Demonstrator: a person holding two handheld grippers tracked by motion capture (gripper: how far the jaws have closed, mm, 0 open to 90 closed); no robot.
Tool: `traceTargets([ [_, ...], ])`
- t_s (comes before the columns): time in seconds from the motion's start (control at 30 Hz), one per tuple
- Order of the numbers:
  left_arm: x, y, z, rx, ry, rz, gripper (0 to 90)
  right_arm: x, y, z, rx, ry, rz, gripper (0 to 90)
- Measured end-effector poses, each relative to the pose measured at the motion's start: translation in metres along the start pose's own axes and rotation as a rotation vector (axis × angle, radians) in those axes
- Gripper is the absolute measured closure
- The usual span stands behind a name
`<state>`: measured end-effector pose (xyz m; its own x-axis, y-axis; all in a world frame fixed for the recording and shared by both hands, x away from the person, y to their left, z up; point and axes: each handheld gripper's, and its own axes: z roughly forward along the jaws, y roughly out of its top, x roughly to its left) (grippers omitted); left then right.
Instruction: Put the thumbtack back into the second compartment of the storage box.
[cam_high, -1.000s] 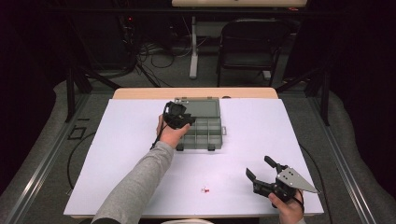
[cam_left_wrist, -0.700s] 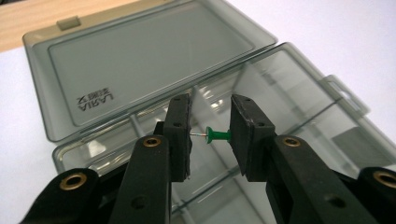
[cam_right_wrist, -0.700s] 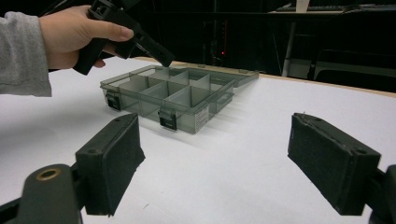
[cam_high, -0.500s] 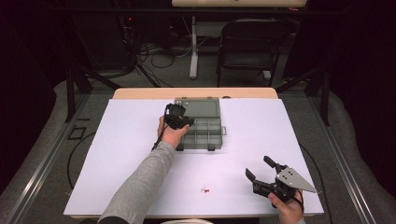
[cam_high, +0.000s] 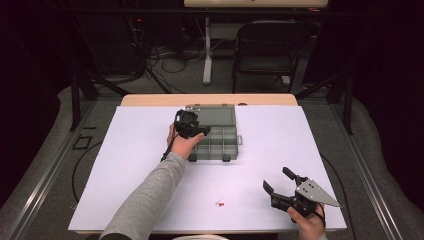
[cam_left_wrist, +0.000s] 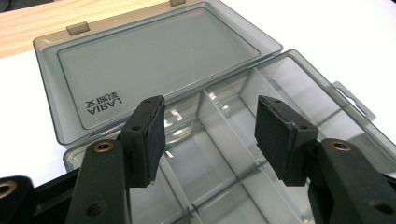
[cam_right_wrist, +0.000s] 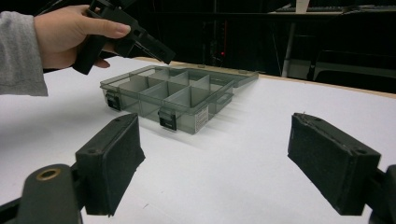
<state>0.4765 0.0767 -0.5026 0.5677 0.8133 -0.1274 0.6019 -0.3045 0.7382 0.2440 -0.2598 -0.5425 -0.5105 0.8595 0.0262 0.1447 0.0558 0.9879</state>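
Clear grey plastic box (cam_high: 216, 140) sits toward the far middle of the white table (cam_high: 125, 150), lid (cam_high: 216, 116) thrown fully back and lying flat behind the tray. Tray split into small compartments by clear dividers; two dark latches on the near wall. In the left gripper view the lid shows printed lettering (cam_left_wrist: 103, 101), and a tiny green speck (cam_left_wrist: 167, 150) lies in the compartment by the left pad; too small to say what it is.

Left gripper (cam_high: 196, 131) hangs over the left end of the tray, held by a hand in a grey sleeve (cam_high: 150, 195). Its jaws have just been opening and now stand wide apart, nothing between the pads, which hover above the compartments without touching the dividers. From the right gripper view, this gripper tilts downward over the box's far left corner.

Right gripper (cam_high: 276, 181) is at the near right of the table, well apart from the box, jaws spread wide and empty, aimed roughly toward the box. Grey three-cornered plate on top of it.

A small red and white thing (cam_high: 220, 203) lies on the table near the front edge, left of the right gripper, apart from both grippers. Wooden strip (cam_high: 150, 100) of tabletop shows beyond the white cover.
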Motion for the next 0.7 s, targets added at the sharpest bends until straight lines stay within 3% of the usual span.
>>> traceTargets([
  [0.2, -0.005, -0.001, -0.012, -0.014, -0.009, 0.025, 42.6, 0.0, 0.0, 0.0, 0.002, 0.0, -0.001, 16.9],
  [0.37, -0.011, -0.006, -0.028, -0.051, -0.07, 0.029, 42.5, 0.0, 0.0, 0.0, 0.002, -0.002, -0.001, 16.9],
  [0.7, -0.033, -0.028, -0.062, -0.093, -0.163, 0.093, 42.3, 0.001, 0.0, 0.0, 0.003, -0.001, -0.005, 16.9],
])
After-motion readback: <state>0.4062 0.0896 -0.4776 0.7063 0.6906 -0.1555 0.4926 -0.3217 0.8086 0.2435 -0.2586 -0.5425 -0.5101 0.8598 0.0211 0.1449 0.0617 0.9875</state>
